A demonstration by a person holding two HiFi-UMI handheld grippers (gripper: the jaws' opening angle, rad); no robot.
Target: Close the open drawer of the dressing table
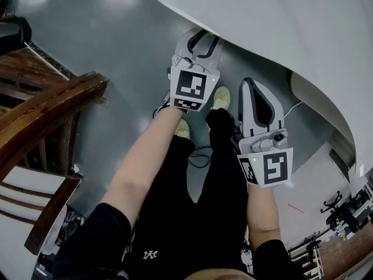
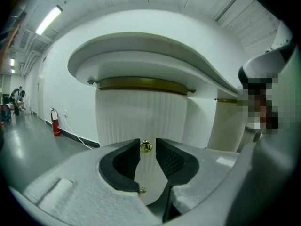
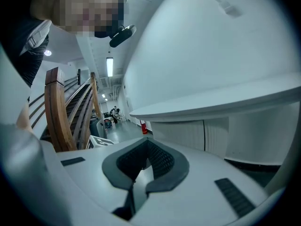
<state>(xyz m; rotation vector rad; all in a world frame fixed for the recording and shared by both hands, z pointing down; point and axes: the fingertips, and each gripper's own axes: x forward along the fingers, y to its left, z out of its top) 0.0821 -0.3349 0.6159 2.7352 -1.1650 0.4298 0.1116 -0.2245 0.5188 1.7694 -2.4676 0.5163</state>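
Note:
The white dressing table (image 1: 280,22) curves across the upper right of the head view. In the left gripper view its rounded top (image 2: 141,55) overhangs a white fluted front (image 2: 141,114) edged with a gold band. A small gold knob (image 2: 146,146) on that front shows in the narrow gap between the jaws of my left gripper (image 2: 147,142), still some way beyond them; nothing is held. A smaller gold knob (image 2: 141,189) sits lower. I cannot tell whether a drawer stands out. My right gripper (image 1: 252,85) hangs shut and empty below the table edge (image 3: 211,107).
A dark wooden chair (image 1: 41,127) with a white seat stands at the left, close to the person's legs (image 1: 192,174). The floor (image 1: 116,34) is grey. A red fire extinguisher (image 2: 55,122) stands by the far wall, and people are far down the hall.

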